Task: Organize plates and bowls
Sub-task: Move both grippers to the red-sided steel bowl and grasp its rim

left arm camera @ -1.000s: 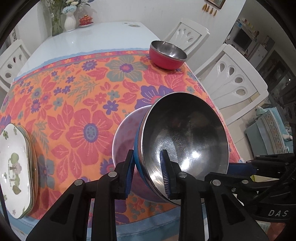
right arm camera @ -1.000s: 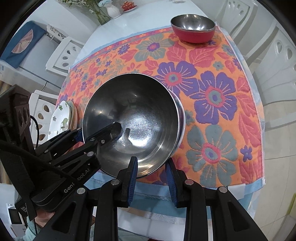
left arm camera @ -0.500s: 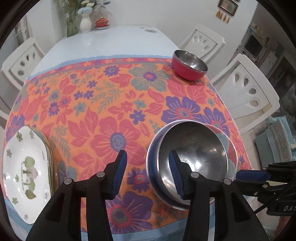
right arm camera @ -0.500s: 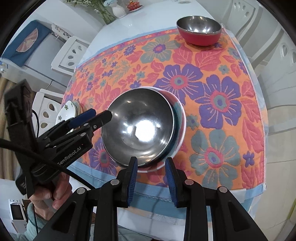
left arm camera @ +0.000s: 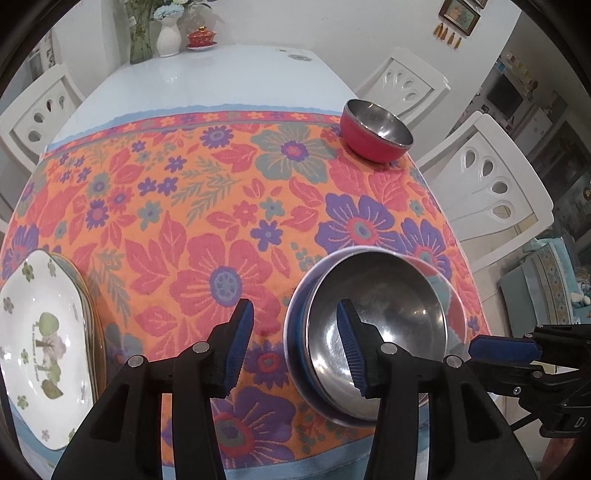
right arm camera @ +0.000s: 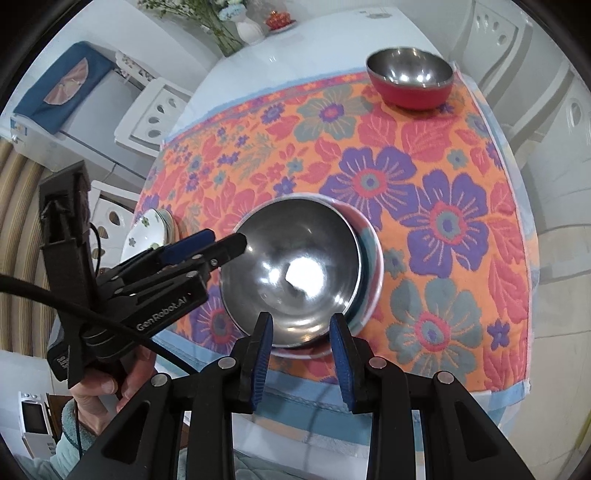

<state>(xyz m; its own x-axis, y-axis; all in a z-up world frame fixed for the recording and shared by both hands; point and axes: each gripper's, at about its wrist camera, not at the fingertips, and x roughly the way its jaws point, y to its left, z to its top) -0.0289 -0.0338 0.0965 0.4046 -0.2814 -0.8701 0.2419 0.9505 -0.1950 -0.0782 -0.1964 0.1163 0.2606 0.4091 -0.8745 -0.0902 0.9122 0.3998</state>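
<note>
A blue steel bowl (left arm camera: 380,328) sits nested in a pale bowl (left arm camera: 452,295) at the near right of the floral cloth; it also shows in the right wrist view (right arm camera: 295,269). My left gripper (left arm camera: 295,343) is open and empty, its jaws astride the bowl's left rim without touching. My right gripper (right arm camera: 301,343) is open and empty just in front of the bowls. A red steel bowl (left arm camera: 375,131) stands at the far right (right arm camera: 410,79). A stack of white flowered plates (left arm camera: 40,343) lies at the near left (right arm camera: 147,236).
The floral cloth (left arm camera: 221,206) covers the near half of a white table (left arm camera: 221,77). A vase (left arm camera: 168,33) and a red lidded cup (left arm camera: 201,37) stand at the far end. White chairs (left arm camera: 487,177) flank the table.
My left gripper let go of the blue bowl, which dropped level into the pale bowl. Both grippers opened wider and drew back from the bowls.
</note>
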